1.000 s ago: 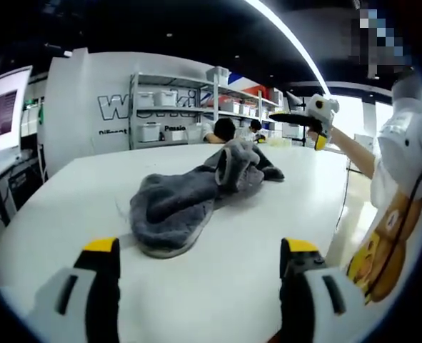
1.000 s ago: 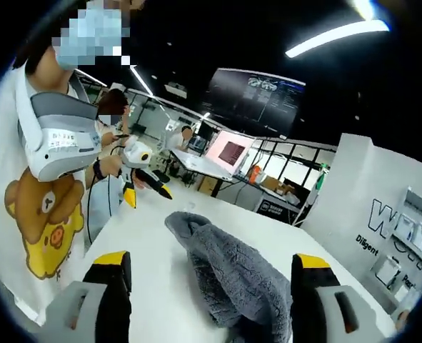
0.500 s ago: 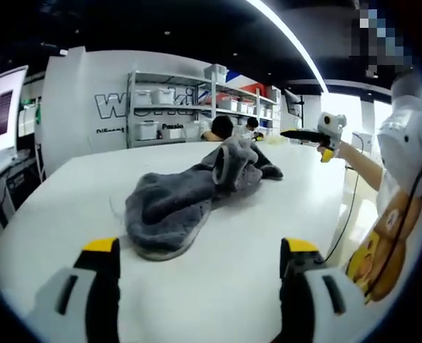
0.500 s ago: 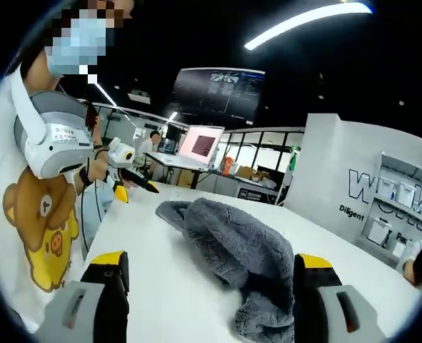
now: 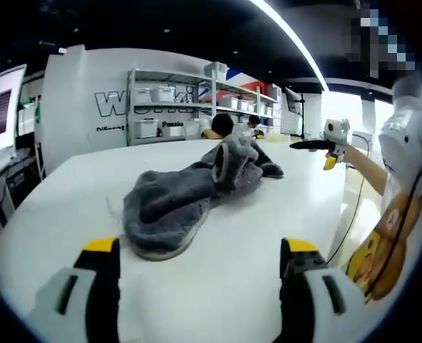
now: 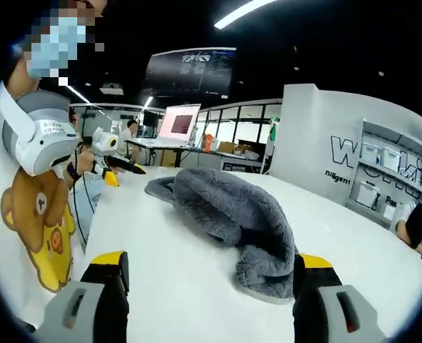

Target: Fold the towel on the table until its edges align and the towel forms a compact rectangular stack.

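A grey fluffy towel [image 5: 186, 196] lies crumpled in a long heap on the white table [image 5: 68, 193]; the right gripper view has the same towel [image 6: 228, 214] bunched in the middle. My left gripper [image 5: 196, 250] stands open above the near table edge, short of the towel, nothing between its jaws. My right gripper [image 6: 207, 264] is open too, with the towel's near end just beyond its jaws. The right gripper [image 5: 318, 143] is held above the table's right side in the left gripper view. The left gripper [image 6: 118, 164] hangs at the far left edge in the right gripper view.
A person in a white shirt with a bear print [image 6: 39, 207] holds both grippers. Shelves with white bins [image 5: 175, 107] stand behind the table, and people sit at the far end [image 5: 221, 128]. A laptop [image 6: 178, 123] sits on a distant desk.
The right gripper has swung around and dropped closer to the table, so its towel end looms larger. In the left gripper view it has shifted right. The towel lies unmoved.
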